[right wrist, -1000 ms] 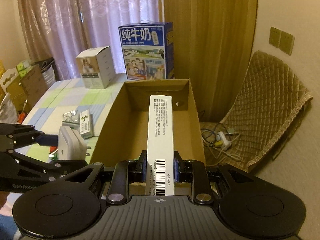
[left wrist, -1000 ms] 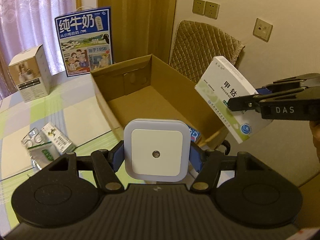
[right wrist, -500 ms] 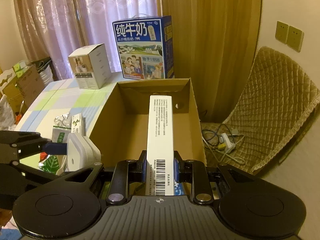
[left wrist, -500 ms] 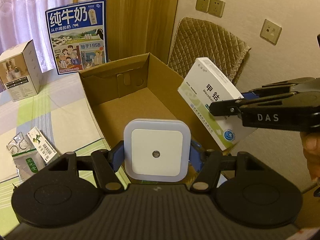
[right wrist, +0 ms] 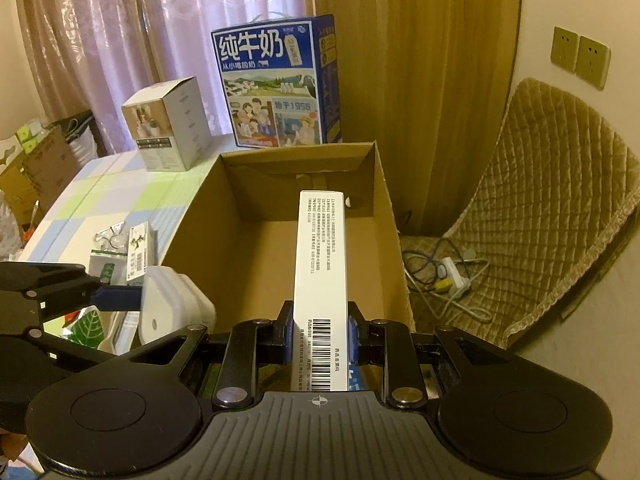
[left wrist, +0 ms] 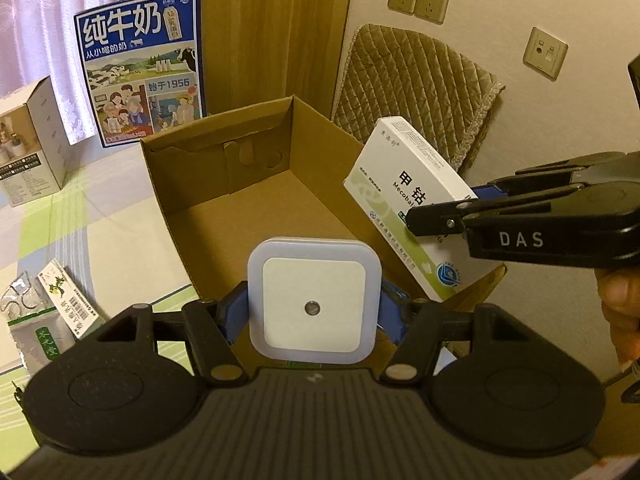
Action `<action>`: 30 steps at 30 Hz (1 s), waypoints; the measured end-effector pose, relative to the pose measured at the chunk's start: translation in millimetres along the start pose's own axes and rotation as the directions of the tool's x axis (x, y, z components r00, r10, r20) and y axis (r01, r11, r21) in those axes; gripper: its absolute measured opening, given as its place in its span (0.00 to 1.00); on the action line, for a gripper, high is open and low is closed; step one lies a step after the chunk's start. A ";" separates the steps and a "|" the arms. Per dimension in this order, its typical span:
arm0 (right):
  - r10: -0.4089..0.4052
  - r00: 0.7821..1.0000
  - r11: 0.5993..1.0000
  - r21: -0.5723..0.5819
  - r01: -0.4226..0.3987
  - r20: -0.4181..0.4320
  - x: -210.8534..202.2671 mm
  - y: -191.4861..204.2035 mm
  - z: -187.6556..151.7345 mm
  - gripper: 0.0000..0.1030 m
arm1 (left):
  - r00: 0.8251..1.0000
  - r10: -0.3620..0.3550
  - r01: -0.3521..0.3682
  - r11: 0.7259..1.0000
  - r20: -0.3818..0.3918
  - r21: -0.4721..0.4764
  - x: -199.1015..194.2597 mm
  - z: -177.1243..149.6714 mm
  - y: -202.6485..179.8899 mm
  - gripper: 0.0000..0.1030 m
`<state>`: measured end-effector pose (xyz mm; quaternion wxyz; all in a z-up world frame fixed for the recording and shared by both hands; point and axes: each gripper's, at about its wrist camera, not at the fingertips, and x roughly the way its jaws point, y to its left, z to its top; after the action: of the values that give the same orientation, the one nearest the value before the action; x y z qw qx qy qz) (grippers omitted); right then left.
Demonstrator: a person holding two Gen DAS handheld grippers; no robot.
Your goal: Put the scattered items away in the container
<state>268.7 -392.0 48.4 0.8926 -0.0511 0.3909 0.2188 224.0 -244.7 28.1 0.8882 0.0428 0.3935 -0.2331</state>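
Observation:
My left gripper is shut on a white square night light, held over the near end of the open cardboard box. My right gripper is shut on a white medicine box, held edge-up above the cardboard box. In the left wrist view the medicine box hangs over the box's right wall, clamped by the right gripper. The right wrist view shows the night light at the box's left wall, in the left gripper. Small packets lie on the table left of the box.
A blue milk carton and a small white carton stand on the checked tablecloth behind the box. A quilted chair is at the right by the wall, with a power strip and cables on it. A person's fingers show at the right.
Both grippers have moved forward and down toward the cardboard box, which now looks larger and closer. Each keeps its hold on its item.

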 end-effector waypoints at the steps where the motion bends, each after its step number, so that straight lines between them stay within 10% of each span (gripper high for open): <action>1: -0.001 1.000 1.000 0.000 0.001 -0.001 0.9 -0.1 -0.4 0.21 | 1.000 -0.006 0.006 1.000 0.006 -0.004 0.5 -0.1 0.6 0.64; 30: 0.011 0.999 1.000 0.012 -0.012 0.032 5.2 10.1 4.8 0.27 | 0.998 0.041 -0.040 0.999 0.043 -0.009 -30.1 -20.0 19.1 0.74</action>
<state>270.7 -379.8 48.8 0.8977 -0.0398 0.3784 0.2223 201.4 -211.1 33.9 0.9013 0.0419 0.3742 -0.2143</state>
